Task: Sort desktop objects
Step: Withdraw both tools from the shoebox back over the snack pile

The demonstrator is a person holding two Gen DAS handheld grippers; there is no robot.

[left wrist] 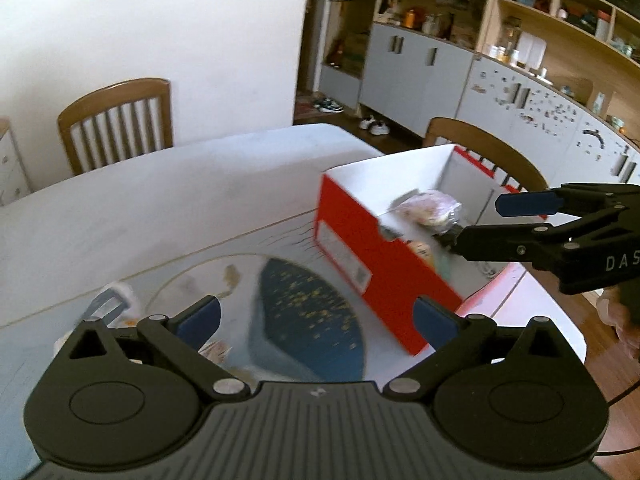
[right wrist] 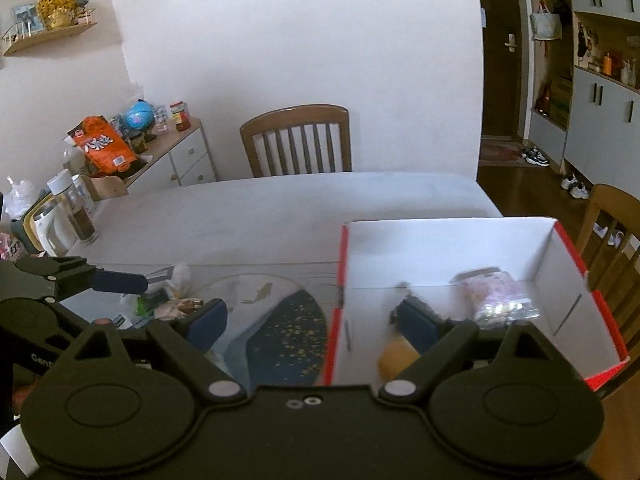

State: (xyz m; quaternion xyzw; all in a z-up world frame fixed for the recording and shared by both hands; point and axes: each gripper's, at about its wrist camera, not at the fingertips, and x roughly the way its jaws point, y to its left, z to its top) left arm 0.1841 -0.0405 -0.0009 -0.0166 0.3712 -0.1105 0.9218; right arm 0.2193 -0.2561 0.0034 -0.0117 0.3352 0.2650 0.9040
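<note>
With both the left gripper [left wrist: 316, 318] and right gripper [right wrist: 316, 320] holding nothing, fingers spread wide, sweep the left toward the loose packets [right wrist: 168, 300] near the table's [right wrist: 280, 208] left edge, then drop them well inside the red-and-white cardboard box [right wrist: 460, 248].

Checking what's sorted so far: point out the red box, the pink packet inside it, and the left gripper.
red box [right wrist: 568, 276]: right wrist view, white inner wall.
pink packet [right wrist: 494, 286]: right wrist view, top face.
left gripper [left wrist: 316, 320]: left wrist view, between fingertips.

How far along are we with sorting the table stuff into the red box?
Partly done. The red box already holds a pinkish packet, a yellowish round item and a small dark thing. Nothing is in hand: the left gripper and right gripper are both open and empty. Still left: a pile of small packets on the table, beside the box.
</note>
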